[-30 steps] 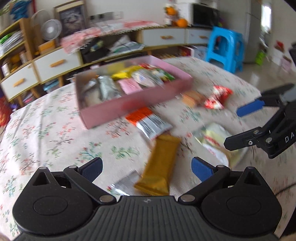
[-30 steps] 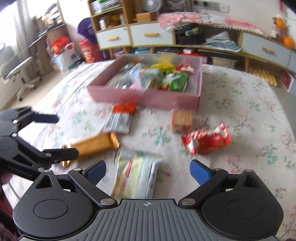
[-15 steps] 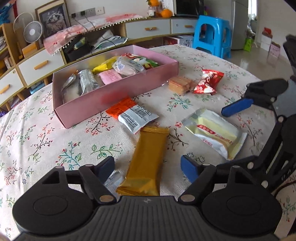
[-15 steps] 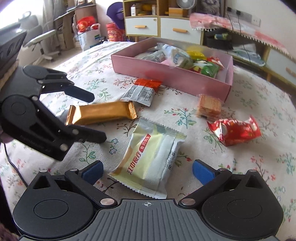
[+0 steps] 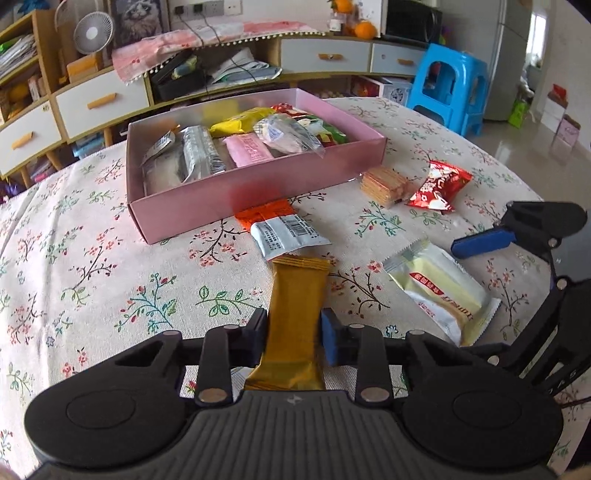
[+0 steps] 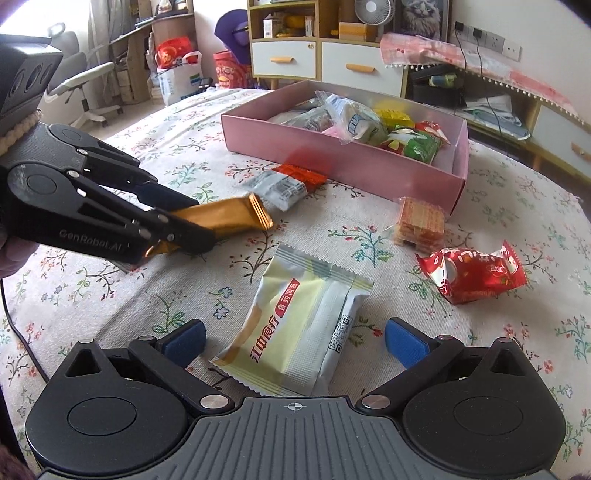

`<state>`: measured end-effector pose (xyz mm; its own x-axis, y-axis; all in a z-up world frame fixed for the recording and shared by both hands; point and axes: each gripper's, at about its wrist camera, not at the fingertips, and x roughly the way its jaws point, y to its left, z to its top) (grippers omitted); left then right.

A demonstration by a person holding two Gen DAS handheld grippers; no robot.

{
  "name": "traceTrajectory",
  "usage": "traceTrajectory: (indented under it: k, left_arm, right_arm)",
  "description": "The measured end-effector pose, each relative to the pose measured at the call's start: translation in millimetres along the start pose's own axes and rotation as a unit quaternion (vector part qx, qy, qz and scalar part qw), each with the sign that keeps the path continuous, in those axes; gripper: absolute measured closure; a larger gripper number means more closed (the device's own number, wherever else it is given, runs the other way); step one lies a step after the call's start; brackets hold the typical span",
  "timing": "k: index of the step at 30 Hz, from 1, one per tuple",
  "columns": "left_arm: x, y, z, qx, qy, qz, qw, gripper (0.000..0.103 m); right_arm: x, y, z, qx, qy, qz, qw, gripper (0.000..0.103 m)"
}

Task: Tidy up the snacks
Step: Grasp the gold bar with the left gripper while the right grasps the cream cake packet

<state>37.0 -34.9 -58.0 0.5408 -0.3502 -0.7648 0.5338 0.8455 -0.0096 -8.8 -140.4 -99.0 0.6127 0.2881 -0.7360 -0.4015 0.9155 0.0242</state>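
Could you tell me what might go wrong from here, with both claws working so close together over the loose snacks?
The left claw has just closed on the gold bar near one end, so the long wrapper could droop or slip when lifted. The right claw, open around the pale yellow packet, sits close beside it; the two could collide on the way to the pink box.

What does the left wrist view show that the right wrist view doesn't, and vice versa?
Left wrist only: the blue stool and the oranges on the cabinet.
Right wrist only: the office chair and the red bags on the floor.
Both: the left gripper shut on the gold bar, the open right gripper around the pale yellow packet, and the pink box.
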Motion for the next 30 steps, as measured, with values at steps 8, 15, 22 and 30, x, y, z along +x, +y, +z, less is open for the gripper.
traceTrajectory:
  k: [8, 15, 22, 30]
  left_arm:
    - [-4, 8, 5, -0.047, 0.014, -0.008, 0.9988, 0.076]
    - [-16, 11, 10, -0.079, 0.014, -0.023, 0.9965, 0.076]
    - [-21, 18, 13, -0.113, 0.019, -0.029, 0.993, 0.076]
    - [-30, 26, 17, -0.139, 0.008, -0.034, 0.9898, 0.076]
  right_arm:
    - [1, -3, 4, 0.011, 0.016, -0.01, 1.0, 0.0]
    - [0, -6, 10, 0.03, 0.029, -0.023, 0.999, 0.009]
    - [-6, -8, 16, 0.044, 0.027, -0.028, 0.998, 0.049]
    - [-10, -21, 26, 0.095, 0.036, -0.007, 0.995, 0.055]
